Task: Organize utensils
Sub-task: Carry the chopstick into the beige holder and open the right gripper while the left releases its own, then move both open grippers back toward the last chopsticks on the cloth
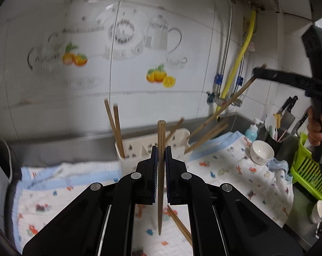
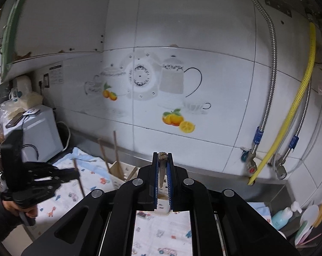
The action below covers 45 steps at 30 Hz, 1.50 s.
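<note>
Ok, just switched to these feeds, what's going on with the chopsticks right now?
Each gripper holds one chopstick above the patterned cloth. The left gripper is shut on an upright chopstick in front of the white holder. The right gripper is shut on a second chopstick, which slants down toward the holder. The holder already has a few chopsticks in it, and two more chopsticks lie on the cloth.

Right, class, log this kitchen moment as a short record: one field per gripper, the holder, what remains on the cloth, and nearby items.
left gripper: shut on a chopstick, held upright
right gripper: shut on a second chopstick, held slanted
utensil holder: white, on the patterned cloth, several chopsticks already inside
left on cloth: a chopstick pair below the left gripper
nearby: white bowl, green rack
</note>
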Tool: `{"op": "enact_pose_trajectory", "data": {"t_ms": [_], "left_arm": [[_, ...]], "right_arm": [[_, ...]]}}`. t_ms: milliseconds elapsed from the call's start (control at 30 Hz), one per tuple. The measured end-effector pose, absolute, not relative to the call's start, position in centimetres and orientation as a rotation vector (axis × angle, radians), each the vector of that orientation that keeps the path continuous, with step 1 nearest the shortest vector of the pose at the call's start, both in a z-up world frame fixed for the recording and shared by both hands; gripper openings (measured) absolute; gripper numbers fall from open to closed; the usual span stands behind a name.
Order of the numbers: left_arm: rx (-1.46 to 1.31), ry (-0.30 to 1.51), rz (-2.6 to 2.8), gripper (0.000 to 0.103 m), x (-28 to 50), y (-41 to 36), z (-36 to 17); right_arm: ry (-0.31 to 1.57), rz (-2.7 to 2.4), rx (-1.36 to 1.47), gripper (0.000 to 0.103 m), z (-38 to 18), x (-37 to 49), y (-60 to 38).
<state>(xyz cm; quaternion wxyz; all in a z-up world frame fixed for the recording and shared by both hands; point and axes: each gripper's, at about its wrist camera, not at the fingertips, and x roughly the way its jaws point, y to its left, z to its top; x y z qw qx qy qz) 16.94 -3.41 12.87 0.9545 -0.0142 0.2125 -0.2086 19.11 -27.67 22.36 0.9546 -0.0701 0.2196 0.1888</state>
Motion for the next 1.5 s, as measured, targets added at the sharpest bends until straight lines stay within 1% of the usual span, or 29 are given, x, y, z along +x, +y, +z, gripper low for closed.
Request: {"op": "enact_pose_trajectory", "data": {"t_ms": [133, 233, 433, 533, 567, 767, 967, 1133, 1167, 1300, 1433, 1500], "left_arm": [[-0.013, 0.368, -0.421, 0.005, 16.8, -3.5, 15.7], [0.013, 0.299, -0.407, 0.005, 16.7, -3.8, 18.3], [0.032, 0.185, -0.389, 0.005, 18.2, -4.7, 22.4], [0.052, 0.136, -0.36, 0.005, 19.2, -5.4, 23.4], [0.055, 0.126, -0.351, 0.005, 19.7, -5.5, 23.6], [0.015, 0.156, -0.319, 0.005, 23.2, -5.6, 21.9], [-0.008, 0.248, -0.306, 0.005, 25.9, -5.1, 18.1], [-0.009, 0.292, -0.307, 0.006, 26.4, -4.9, 16.9], [-0.012, 0.29, -0.312, 0.008, 26.2, -4.8, 16.9], [0.004, 0.277, -0.325, 0.009, 24.6, -5.0, 17.4], [0.013, 0.269, -0.328, 0.02, 22.2, -4.7, 17.7], [0.018, 0.278, -0.329, 0.021, 20.7, -4.4, 17.3]], "right_arm": [[0.517, 0.381, -0.135, 0.007, 20.7, 21.9, -27.1], [0.58, 0.378, -0.139, 0.007, 18.0, 24.0, -26.5], [0.623, 0.351, -0.166, 0.007, 14.8, 25.8, -25.9], [0.613, 0.349, -0.164, 0.01, 14.4, 25.9, -26.0], [0.606, 0.355, -0.159, 0.015, 14.4, 25.8, -26.2], [0.557, 0.367, -0.172, 0.02, 14.6, 23.8, -26.6], [0.532, 0.406, -0.147, 0.02, 13.9, 20.6, -26.7], [0.536, 0.437, -0.148, 0.02, 12.4, 17.4, -26.0], [0.542, 0.445, -0.143, 0.02, 12.1, 16.9, -25.8], [0.584, 0.478, -0.129, 0.02, 10.1, 14.3, -25.0], [0.629, 0.488, -0.125, 0.02, 7.5, 11.6, -24.3], [0.663, 0.497, -0.118, 0.02, 5.9, 10.3, -23.9]]}}
